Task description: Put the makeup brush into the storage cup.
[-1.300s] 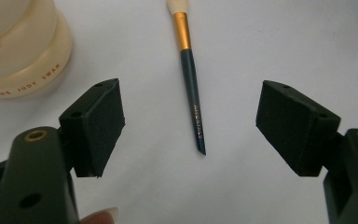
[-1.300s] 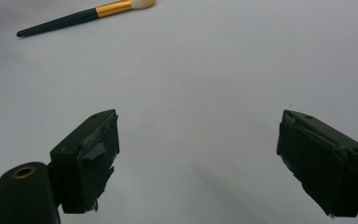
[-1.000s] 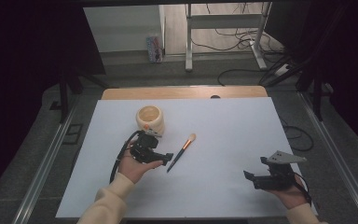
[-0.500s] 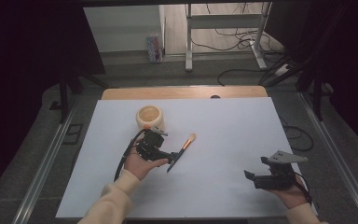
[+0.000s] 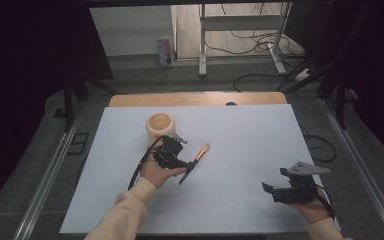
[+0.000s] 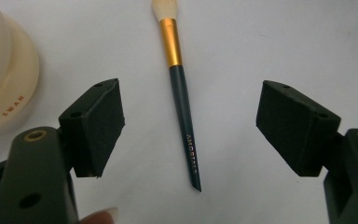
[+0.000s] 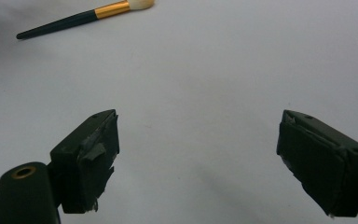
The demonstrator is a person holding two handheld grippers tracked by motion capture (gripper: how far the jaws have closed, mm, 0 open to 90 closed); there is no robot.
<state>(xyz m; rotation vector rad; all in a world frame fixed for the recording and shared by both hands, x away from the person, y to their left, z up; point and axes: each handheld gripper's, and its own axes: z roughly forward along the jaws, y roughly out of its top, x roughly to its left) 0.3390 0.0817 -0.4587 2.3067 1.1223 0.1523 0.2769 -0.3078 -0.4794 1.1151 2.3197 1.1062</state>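
- Item in hand: a makeup brush (image 5: 196,157) with a dark handle, a gold ferrule and a pale bristle head. It lies flat on the white worktop (image 5: 250,135), near the middle, with the bristle head pointing away from the person and slightly to the right.
- Left hand-held gripper (image 6: 189,135): released, jaws spread wide. In the left gripper view the brush (image 6: 182,100) handle lies on the sheet between the two black jaws, touching neither pad; its pointed tail end is nearest the camera. In the high view this hand-held gripper (image 5: 182,167) sits directly over the tail end of the brush, with the person's left hand (image 5: 160,172) wrapped around its body.
- Jar (image 5: 160,125): a cream-coloured round container stands upright on the worktop just behind the left hand-held gripper, apart from the brush. Its rim appears at the left edge of the left gripper view (image 6: 4,74).
- Right hand-held gripper (image 5: 275,190): released, jaws wide apart with only bare worktop between them (image 7: 198,158). It is held low near the front right corner, well apart from the brush, which shows at the top left of the right gripper view (image 7: 84,18).
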